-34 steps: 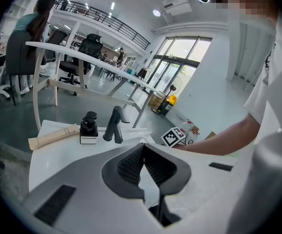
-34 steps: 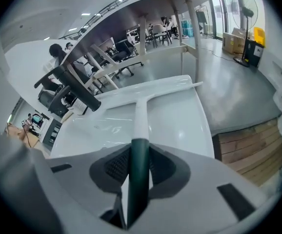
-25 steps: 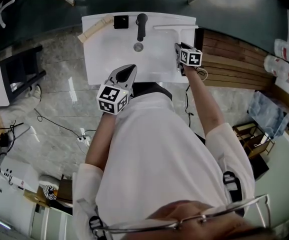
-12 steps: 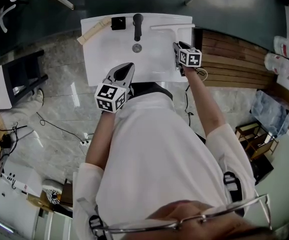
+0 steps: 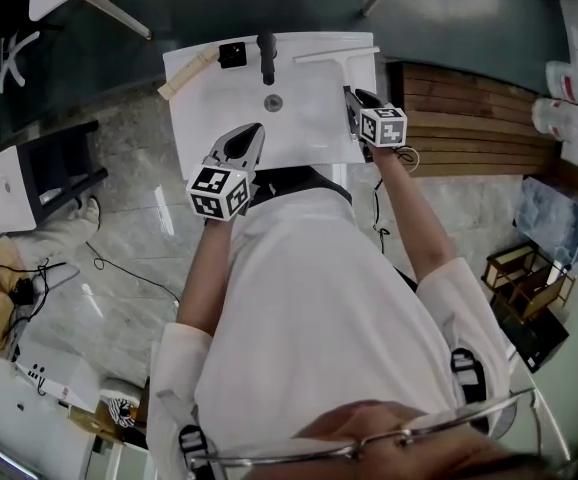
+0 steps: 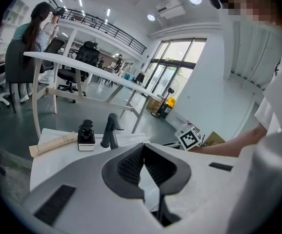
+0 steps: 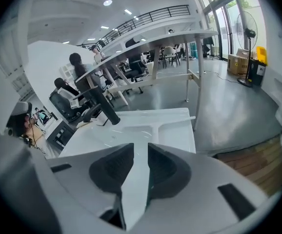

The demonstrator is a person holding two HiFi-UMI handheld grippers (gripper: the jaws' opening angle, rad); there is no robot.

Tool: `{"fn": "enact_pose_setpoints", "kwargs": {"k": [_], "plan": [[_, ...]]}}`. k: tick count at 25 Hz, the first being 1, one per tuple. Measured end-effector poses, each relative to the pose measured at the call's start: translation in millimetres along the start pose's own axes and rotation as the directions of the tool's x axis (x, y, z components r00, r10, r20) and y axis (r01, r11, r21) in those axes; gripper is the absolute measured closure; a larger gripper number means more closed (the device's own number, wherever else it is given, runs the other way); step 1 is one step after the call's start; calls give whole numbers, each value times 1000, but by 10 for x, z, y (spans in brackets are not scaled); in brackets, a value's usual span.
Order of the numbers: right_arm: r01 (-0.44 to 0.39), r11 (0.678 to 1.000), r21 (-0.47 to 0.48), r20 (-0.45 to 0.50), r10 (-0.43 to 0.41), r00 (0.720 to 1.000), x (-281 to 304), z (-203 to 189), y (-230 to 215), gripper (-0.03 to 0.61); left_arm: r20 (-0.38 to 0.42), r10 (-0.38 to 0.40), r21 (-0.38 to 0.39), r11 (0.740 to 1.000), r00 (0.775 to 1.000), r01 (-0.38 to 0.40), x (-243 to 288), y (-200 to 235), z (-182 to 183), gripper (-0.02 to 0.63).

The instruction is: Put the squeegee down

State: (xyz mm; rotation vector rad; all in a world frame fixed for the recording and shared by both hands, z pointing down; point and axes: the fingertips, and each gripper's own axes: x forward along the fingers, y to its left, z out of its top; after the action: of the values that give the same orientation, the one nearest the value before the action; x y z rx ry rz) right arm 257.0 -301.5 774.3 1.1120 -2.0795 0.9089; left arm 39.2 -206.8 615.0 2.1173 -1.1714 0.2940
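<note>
— When looking down from the head view, spot the squeegee point(image 5: 334, 54) where?

— Flat on the back rim of the white sink point(image 5: 194, 108), at one o'clock from the drain point(image 5: 273, 102). Blade across the rim, handle pointing toward six o'clock.

— Held by anything?

— By nothing. Look to the right gripper point(image 5: 354, 96), just beside the handle's end, at three o'clock from the drain. Partly apart, having just been narrowing, pads pressing on nothing. Through the gap, in the right gripper view, only the white of handle and sink.

— And the left gripper point(image 5: 259, 128)?

— At seven o'clock from the drain, over the sink's front half, well apart from the squeegee. Pinched together at the tips in the left gripper view, with nothing caught between.

— Around the squeegee otherwise?

— Black faucet point(image 5: 266, 56) at twelve o'clock from the drain, at nine o'clock from the blade. Small black dispenser point(image 5: 232, 55) at eleven. Beige roll point(image 5: 187, 73) at ten, lying slantwise across the back left corner. Past the sink's edge at three o'clock, wooden slats point(image 5: 469, 118).
</note>
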Motion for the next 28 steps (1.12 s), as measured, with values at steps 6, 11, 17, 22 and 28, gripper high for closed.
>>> {"fn": "enact_pose_setpoints", "kwargs": {"k": [6, 11, 17, 22, 28], "plan": [[-9, 1000, 10, 62, 9, 998, -298, 51, 156, 505, 17, -10, 23, 1000, 1000, 9, -111, -41, 17, 609], [-18, 999, 26, 108, 15, 994, -549, 54, 385, 521, 24, -25, 27, 999, 999, 25, -271, -27, 34, 609], [18, 999, 51, 171, -27, 985, -862, 124, 707, 538, 49, -76, 41, 996, 996, 74, -535, -12, 152, 609], [38, 995, 93, 224, -59, 973, -1145, 128, 1025, 546, 23, -120, 63, 991, 993, 118, -711, 41, 158, 609], [48, 995, 91, 281, -72, 957, -1449, 224, 1426, 555, 18, -184, 116, 977, 983, 181, -930, -54, 295, 609]]}}
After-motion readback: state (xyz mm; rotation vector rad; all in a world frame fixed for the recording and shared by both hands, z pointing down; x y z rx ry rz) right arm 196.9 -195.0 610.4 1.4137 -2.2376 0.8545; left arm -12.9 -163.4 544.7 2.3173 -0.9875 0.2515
